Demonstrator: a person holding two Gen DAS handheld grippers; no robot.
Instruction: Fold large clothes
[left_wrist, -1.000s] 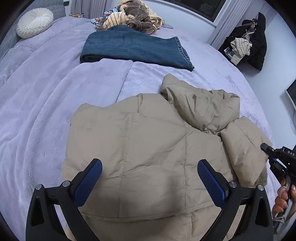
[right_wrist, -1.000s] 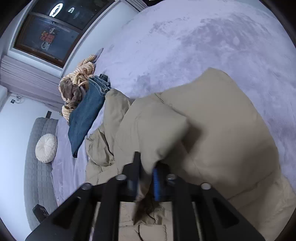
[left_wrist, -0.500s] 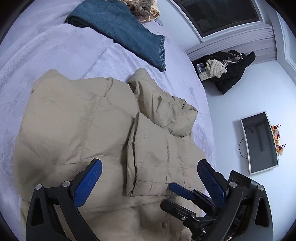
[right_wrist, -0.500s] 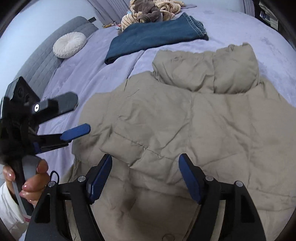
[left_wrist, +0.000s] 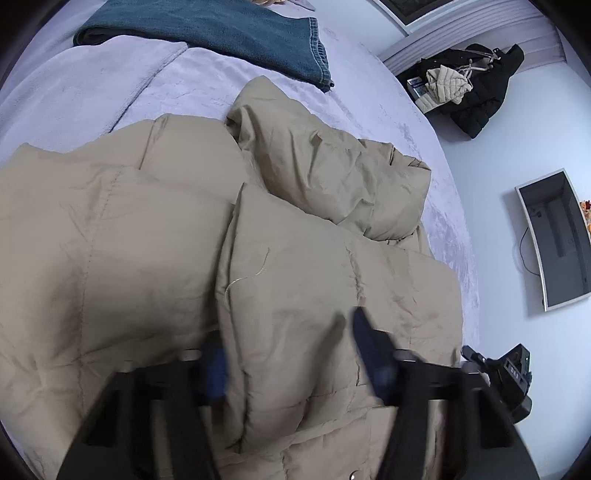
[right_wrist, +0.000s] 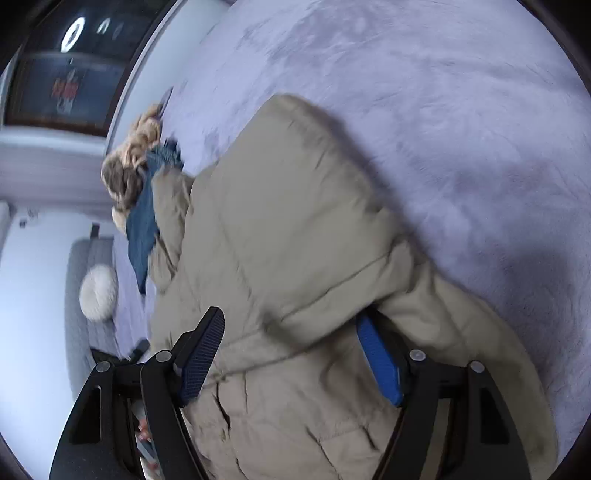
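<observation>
1. Now both tools sit low on the tan puffer jacket (left_wrist: 110, 258), which lies spread on the lavender bed (left_wrist: 92, 88); a second ago my left tool hovered above the hem with nothing near its fingers.
2. My left tool (left_wrist: 291, 354) straddles the folded-in sleeve panel (left_wrist: 325, 280) at 6 o'clock of its view. Its fingers are apart but blurred and closer together than half a second ago, so I judge it is closing on that panel, not yet clenched.
3. My right tool (right_wrist: 291, 358) is released, fingers spread. One pad (right_wrist: 380, 365) is tucked under a raised fold; a second ago it was clamped on the sleeve, so that sleeve has been laid across and let go.
4. The hood (left_wrist: 332, 166) bunches at 12 o'clock, with the folded jeans (left_wrist: 229, 33) beyond it, just beside but apart.
5. I read this as one sleeve fold done and the next grasp being taken; the slippery padded shell may spring open if I lift too fast.
</observation>
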